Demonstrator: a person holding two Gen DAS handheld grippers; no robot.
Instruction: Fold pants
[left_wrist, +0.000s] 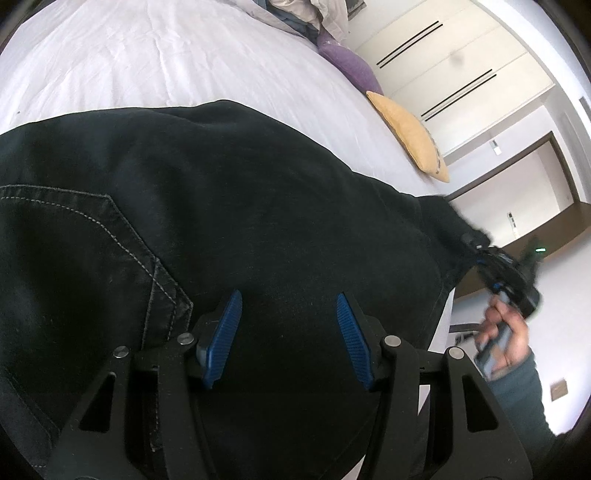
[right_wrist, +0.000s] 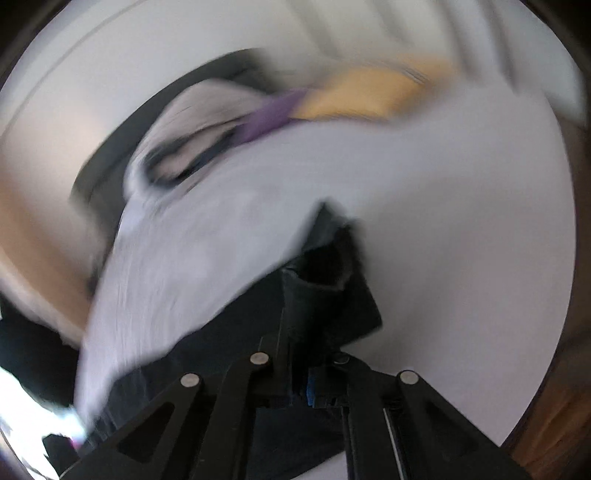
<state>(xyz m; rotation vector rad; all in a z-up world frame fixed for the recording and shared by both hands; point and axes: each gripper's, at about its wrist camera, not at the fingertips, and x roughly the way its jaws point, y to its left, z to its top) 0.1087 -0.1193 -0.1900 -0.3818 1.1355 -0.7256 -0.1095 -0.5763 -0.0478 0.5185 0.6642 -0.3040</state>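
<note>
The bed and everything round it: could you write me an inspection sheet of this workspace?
Surface: bed with a white sheet, lightly creased.
Job's things: black pants spread on the bed, back pocket up; one end raised off the sheet at the bed's edge.
Clutter: yellow pillow, purple pillow and piled bedding at the far end.
Grippers: left gripper open above the pants, pads clear of the cloth; right gripper shut on the pants' end, view blurred.
Cables: nothing seen.
Surroundings: white wardrobe, doorway, a hand on the right gripper.
</note>
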